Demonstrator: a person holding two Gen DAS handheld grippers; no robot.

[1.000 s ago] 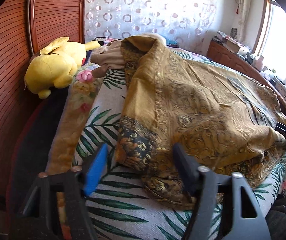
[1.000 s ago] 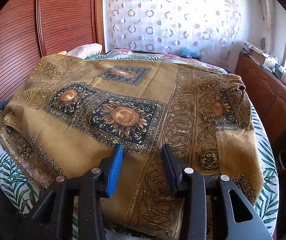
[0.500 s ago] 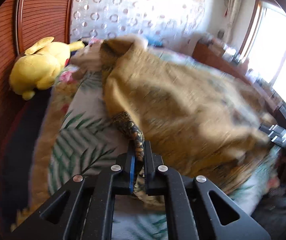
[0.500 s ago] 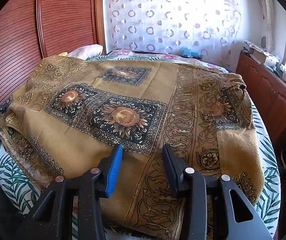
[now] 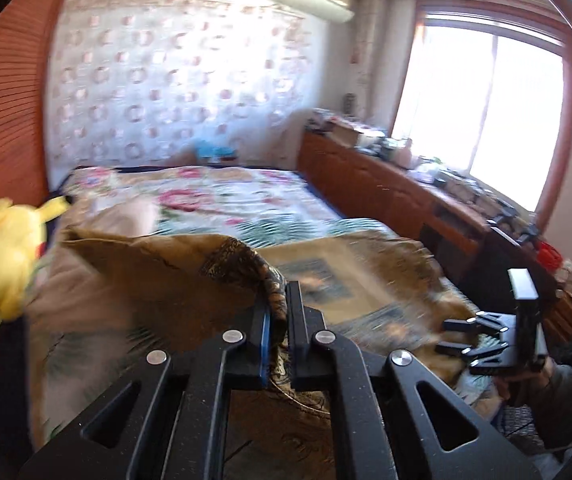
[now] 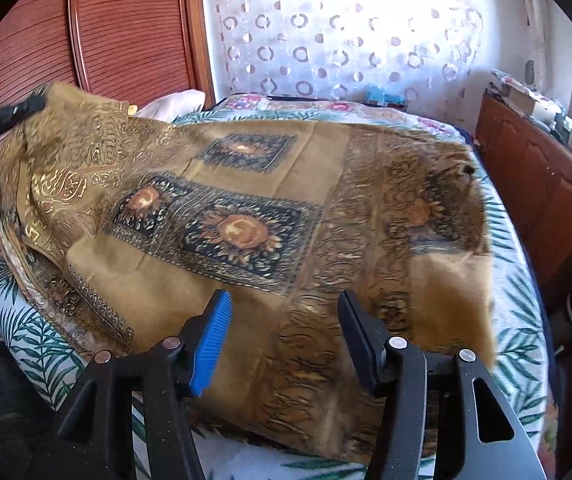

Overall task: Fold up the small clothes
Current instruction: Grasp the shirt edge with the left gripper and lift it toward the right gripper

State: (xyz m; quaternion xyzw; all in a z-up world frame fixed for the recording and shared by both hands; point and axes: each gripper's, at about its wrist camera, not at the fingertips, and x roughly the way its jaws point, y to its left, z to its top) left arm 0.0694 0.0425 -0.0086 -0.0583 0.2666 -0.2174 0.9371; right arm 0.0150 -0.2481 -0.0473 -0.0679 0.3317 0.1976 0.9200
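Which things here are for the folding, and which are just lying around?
For the folding:
- mustard-gold patterned cloth
- left gripper, jaws shut on the cloth's edge
- right gripper, jaws open over the cloth

Just lying around:
- yellow plush toy
- leaf-print bedspread
- clutter on the wooden cabinet

Beside the mustard-gold printed cloth (image 6: 246, 200), the yellow plush toy (image 5: 2, 256) is smeared by motion and cut by the frame's edge. The leaf-print bed sheet (image 6: 517, 340) beneath the cloth lies mostly hidden.

Black hand-held gripper (image 6: 284, 336) w/ blue pad, silver screws.
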